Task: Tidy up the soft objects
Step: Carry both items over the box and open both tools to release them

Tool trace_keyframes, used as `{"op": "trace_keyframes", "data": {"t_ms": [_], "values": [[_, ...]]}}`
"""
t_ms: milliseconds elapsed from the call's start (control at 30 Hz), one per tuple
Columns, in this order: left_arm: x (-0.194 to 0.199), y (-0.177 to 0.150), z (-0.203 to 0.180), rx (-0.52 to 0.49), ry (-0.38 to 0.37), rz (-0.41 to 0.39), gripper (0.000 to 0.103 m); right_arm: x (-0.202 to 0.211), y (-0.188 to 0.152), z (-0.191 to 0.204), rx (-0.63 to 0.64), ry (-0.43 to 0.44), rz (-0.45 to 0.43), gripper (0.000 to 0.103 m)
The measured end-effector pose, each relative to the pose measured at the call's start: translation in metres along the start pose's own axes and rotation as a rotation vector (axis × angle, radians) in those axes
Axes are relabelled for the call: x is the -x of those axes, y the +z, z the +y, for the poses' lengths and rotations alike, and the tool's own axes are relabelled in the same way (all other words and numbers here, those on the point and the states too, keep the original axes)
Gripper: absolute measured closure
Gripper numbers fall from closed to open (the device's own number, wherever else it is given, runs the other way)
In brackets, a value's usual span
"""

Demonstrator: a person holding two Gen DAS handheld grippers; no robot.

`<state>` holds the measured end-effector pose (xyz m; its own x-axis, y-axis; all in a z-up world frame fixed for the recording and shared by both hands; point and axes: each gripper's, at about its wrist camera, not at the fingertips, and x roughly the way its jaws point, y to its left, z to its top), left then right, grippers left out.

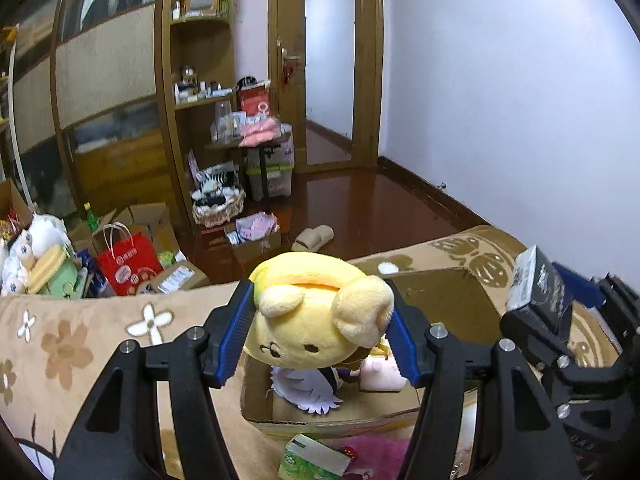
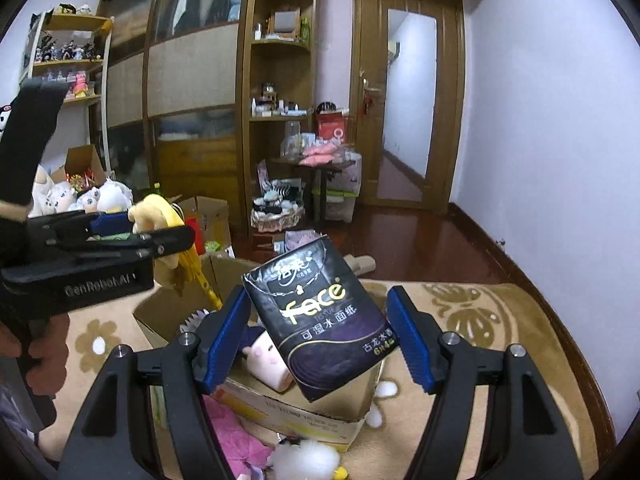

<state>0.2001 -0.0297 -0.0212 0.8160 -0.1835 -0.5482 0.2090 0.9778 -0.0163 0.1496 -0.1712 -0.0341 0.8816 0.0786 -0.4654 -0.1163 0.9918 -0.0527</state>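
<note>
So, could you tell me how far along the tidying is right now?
Partly done: the cardboard box already holds a couple of soft toys. In hand: the left gripper clamps a yellow plush, the right gripper a tissue pack. Left: a green pack and white plush outside.

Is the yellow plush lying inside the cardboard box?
No, the left hand-held gripper holds the yellow plush up above the box.

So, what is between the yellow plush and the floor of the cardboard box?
Open air; the yellow plush, clamped in the left gripper, hangs above the cardboard box, left wrist view.
</note>
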Motion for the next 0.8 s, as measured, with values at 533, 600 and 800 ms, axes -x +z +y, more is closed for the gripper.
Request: {"op": "trace_keyframes", "data": {"t_ms": [533,600,800], "values": [[-0.040,-0.025,-0.007,-0.042,0.035,0.111,0.036,-0.044,-0.034,-0.027,-0.122,0.044,0.110,0.028],[-0.041,-0.026,-0.007,-0.049,0.052,0.112,0.033,-0.047,-0.037,-0.027,-0.130,0.050,0.126,0.028],[-0.038,-0.026,-0.004,-0.034,0.055,0.118,0.019,-0.045,-0.041,-0.024,-0.113,0.044,0.120,0.012]]}}
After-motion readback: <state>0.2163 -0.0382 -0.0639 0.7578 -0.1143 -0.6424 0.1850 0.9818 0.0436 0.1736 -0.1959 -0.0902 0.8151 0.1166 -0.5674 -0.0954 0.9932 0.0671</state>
